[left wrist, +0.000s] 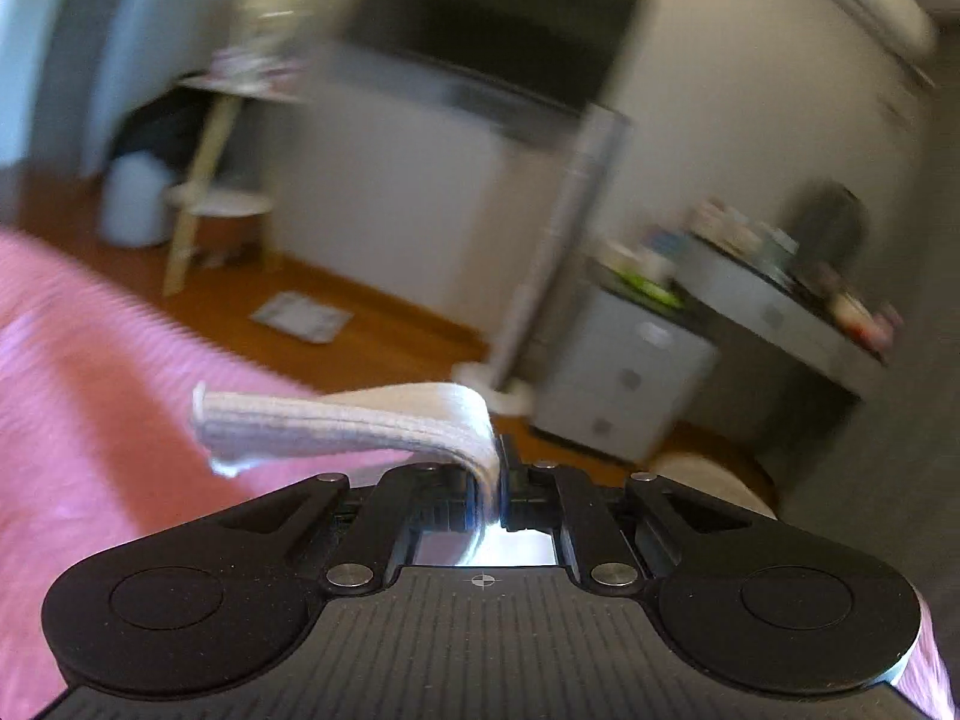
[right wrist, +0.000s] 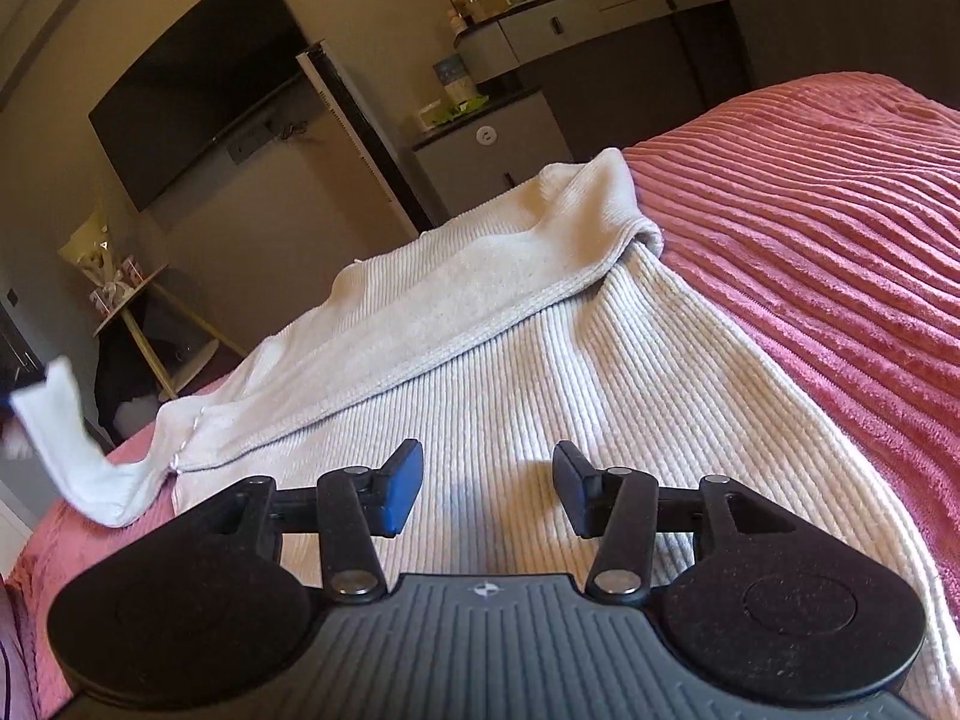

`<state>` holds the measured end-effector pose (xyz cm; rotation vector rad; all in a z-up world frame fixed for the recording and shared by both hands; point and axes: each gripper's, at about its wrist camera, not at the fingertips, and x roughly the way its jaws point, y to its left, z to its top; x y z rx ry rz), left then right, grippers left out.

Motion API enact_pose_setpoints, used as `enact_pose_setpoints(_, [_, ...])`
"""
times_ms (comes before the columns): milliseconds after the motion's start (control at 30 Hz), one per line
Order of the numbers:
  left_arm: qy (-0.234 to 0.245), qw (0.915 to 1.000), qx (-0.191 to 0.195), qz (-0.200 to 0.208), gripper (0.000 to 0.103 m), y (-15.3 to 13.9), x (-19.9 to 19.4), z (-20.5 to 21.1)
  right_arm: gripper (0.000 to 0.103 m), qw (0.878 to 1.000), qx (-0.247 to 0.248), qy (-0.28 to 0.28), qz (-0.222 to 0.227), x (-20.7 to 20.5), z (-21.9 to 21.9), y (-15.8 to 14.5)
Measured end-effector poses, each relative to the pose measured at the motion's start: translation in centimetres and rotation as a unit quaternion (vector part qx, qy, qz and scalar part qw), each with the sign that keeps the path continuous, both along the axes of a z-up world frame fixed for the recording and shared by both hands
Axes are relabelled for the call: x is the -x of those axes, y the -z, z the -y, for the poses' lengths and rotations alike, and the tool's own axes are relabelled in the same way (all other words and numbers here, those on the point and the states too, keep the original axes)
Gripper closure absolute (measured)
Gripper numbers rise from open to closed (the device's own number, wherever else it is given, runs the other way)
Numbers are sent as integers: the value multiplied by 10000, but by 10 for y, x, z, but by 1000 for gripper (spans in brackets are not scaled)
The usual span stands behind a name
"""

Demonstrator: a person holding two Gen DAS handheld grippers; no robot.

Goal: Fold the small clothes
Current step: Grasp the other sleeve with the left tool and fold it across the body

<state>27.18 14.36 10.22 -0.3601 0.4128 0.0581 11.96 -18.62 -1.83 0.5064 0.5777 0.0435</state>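
Note:
A white ribbed knit garment (right wrist: 540, 372) lies spread on the pink bedspread (right wrist: 840, 252), with one side folded over along a diagonal hem. My right gripper (right wrist: 487, 495) hovers low over the garment's near part, open and empty. My left gripper (left wrist: 499, 480) is shut on a white ribbed cuff (left wrist: 336, 420) that sticks out to the left, lifted above the bed. In the right wrist view that lifted sleeve end (right wrist: 66, 444) rises at the far left. The left wrist view is blurred by motion.
The pink bedspread (left wrist: 90, 390) fills the left of the left wrist view. Beyond the bed are a wooden floor (left wrist: 384, 330), a wall-mounted TV (right wrist: 198, 90), a side table (right wrist: 138, 312), a small white cabinet (left wrist: 624, 378) and a cluttered desk (right wrist: 600, 6).

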Motion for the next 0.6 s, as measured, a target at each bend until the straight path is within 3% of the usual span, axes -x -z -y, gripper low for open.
enact_pose_setpoints(133, [700, 9957, -584, -155, 94, 16, -21, 87, 56, 9999, -97, 69, 47, -1, 7, 0])
enact_pose_setpoints(233, [1005, 9914, -716, -440, 94, 47, -37, 133, 56, 9998, -162, 119, 67, -3, 12, 1])
enact_pose_setpoints(400, [1176, 9783, -1268, -1142, 93, 100, -54, 179, 56, 9996, -266, 104, 42, -6, 17, 6])
enact_pose_setpoints(467, [1093, 9788, -1093, -1344, 83, 111, -51, 177, 56, 9996, -270, 69, 42, -8, 18, 7])
enact_pose_setpoints(500, [1107, 9804, -826, -1401, 71, 114, -52, 171, 55, 9996, -290, 38, 47, -9, 18, 7])
enact_pose_setpoints(533, [1165, 9820, -396, -1431, 57, 114, -48, 162, 55, 9995, -309, 28, 50, -10, 18, 8])
enact_pose_setpoints(600, [1248, 9814, 460, -1383, 43, 111, -34, 144, 55, 9994, -337, 24, 51, -11, 19, 8])
